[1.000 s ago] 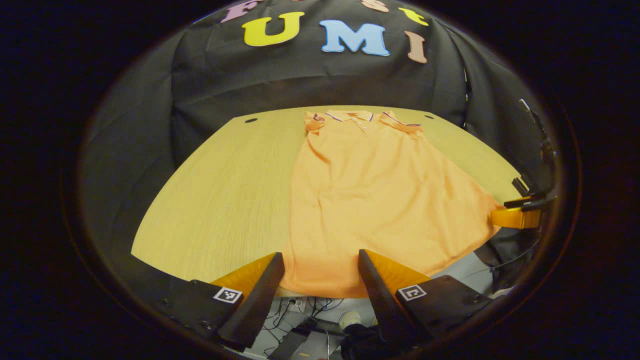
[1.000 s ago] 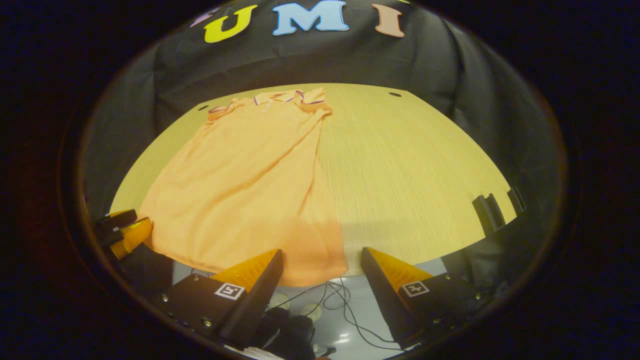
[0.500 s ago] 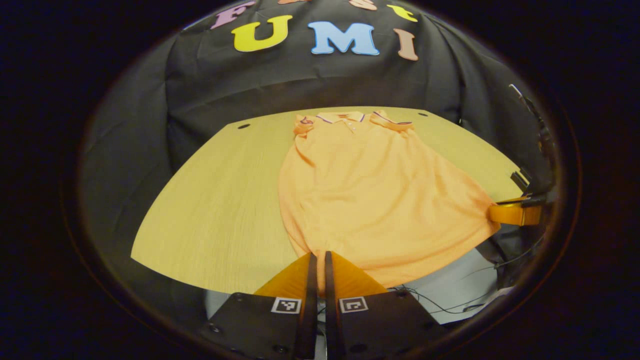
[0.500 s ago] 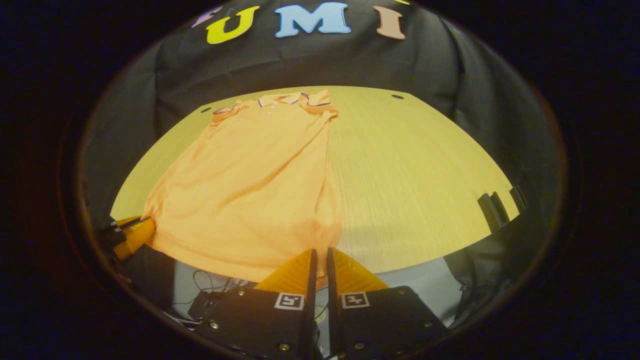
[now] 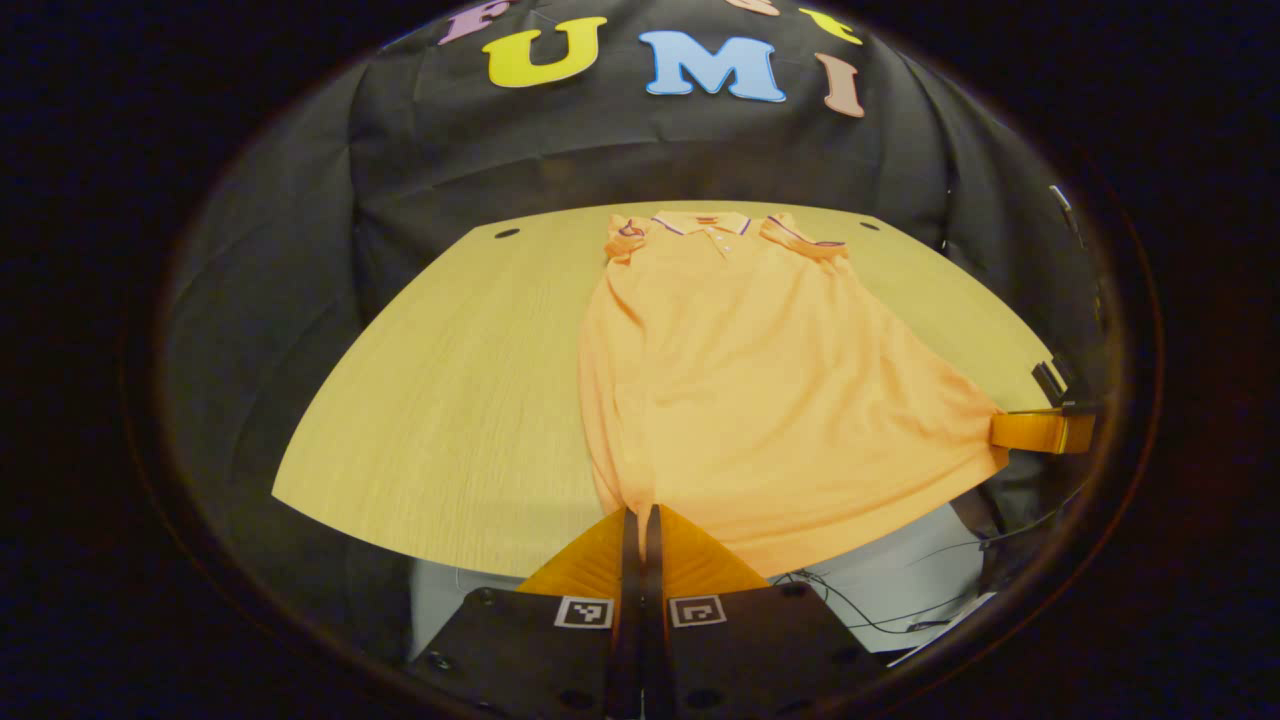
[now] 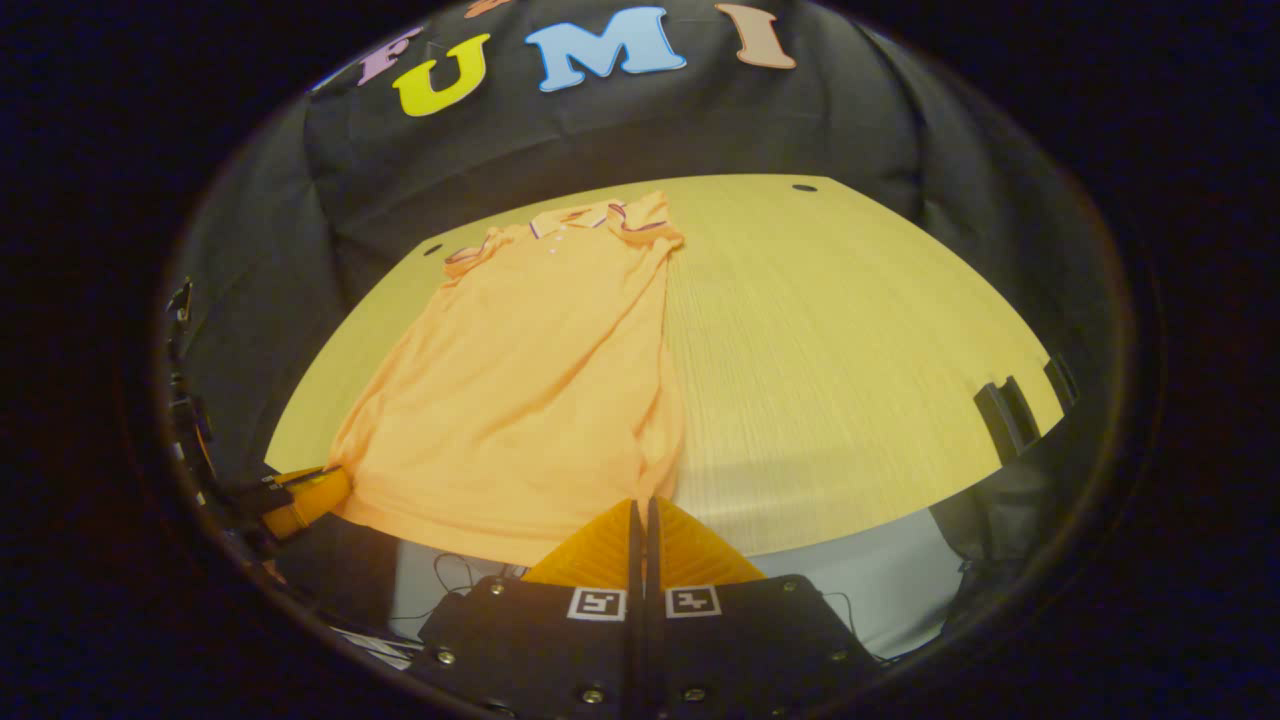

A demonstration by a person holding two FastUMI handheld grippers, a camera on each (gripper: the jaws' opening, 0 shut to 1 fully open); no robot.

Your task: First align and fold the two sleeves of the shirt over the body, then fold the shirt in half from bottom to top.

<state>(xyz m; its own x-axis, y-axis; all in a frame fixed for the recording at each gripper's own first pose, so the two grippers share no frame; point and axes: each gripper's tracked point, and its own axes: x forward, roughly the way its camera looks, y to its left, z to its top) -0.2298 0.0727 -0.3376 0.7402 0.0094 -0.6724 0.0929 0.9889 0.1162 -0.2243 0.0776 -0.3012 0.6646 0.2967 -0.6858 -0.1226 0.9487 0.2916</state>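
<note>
An orange polo shirt (image 5: 760,380) lies lengthwise on the wooden table (image 5: 450,400), collar at the far end, both sleeves folded in over the body. Its hem hangs a little past the near table edge. My left gripper (image 5: 640,512) is shut on the hem's left corner. In the right gripper view the same shirt (image 6: 530,380) stretches away to the left, and my right gripper (image 6: 640,503) is shut on the hem's right corner. The other gripper shows at the far hem corner in each view: the right one (image 5: 1040,430) and the left one (image 6: 300,495).
Black cloth walls close the booth behind and beside the table. A dark two-pronged bracket (image 6: 1020,405) sits at the table's right edge. Cables (image 5: 860,605) lie on the pale floor below the near edge. Bare wood spreads on both sides of the shirt.
Both grippers went from open around the hem to shut on its two corners. The hem corners are now pinched and pulled taut between them.
</note>
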